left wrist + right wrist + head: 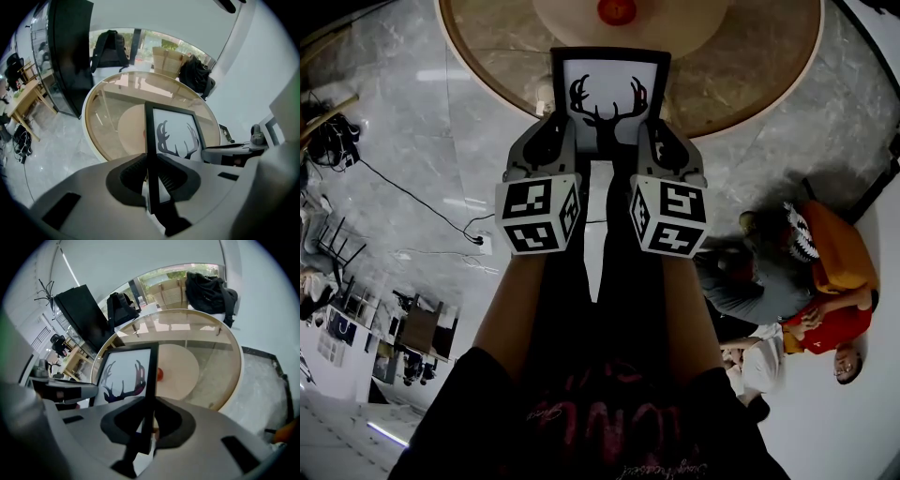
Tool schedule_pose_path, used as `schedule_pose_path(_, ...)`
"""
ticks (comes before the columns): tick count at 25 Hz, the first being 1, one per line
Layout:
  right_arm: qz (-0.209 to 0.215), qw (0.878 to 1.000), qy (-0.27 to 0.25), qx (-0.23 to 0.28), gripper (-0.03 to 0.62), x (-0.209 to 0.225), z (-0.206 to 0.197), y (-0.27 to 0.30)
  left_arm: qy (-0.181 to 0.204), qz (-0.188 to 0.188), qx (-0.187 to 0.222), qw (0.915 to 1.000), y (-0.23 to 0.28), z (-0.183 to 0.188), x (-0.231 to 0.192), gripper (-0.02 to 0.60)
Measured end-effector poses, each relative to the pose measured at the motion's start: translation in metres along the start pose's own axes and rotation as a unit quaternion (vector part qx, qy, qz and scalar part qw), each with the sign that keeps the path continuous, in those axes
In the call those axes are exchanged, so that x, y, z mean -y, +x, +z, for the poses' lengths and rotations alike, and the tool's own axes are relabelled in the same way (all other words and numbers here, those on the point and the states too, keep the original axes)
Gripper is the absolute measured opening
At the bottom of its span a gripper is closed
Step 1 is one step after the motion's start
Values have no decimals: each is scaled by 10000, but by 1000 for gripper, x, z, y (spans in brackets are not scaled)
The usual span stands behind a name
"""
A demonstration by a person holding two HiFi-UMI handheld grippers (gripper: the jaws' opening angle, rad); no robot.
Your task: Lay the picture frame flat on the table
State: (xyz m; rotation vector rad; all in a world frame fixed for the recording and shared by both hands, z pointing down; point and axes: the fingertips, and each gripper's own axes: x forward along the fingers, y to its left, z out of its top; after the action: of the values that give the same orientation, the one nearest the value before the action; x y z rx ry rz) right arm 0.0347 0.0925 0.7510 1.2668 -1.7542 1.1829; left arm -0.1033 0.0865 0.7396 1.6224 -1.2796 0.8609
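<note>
The picture frame, black-edged with a deer-antler print on white, hangs over the near rim of the round table, its printed face toward the head camera. My left gripper is shut on its left edge and my right gripper on its right edge. In the left gripper view the frame's black edge runs straight between the jaws of the left gripper. The right gripper view shows the other edge pinched the same way by the right gripper.
A red ball rests on a pale round disc at the table's middle. People sit on the floor at the right. A cable crosses the floor at left. Backpacks and a black cabinet stand beyond the table.
</note>
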Motion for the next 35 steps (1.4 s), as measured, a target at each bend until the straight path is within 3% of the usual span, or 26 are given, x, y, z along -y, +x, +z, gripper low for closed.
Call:
schedule_pose_path(19, -11, 10000, -10, -63, 81, 1, 0, 15, 49, 79, -243, 9997, 24, -3, -9, 69)
schedule_pose_path(24, -7, 10000, -45, -52, 81, 1, 0, 16, 240, 56, -188, 9995, 24, -3, -8, 71)
schedule_pose_path(35, -127, 9998, 13, 145, 81, 1, 9, 3, 217, 40, 11, 9998, 9, 5, -11, 69)
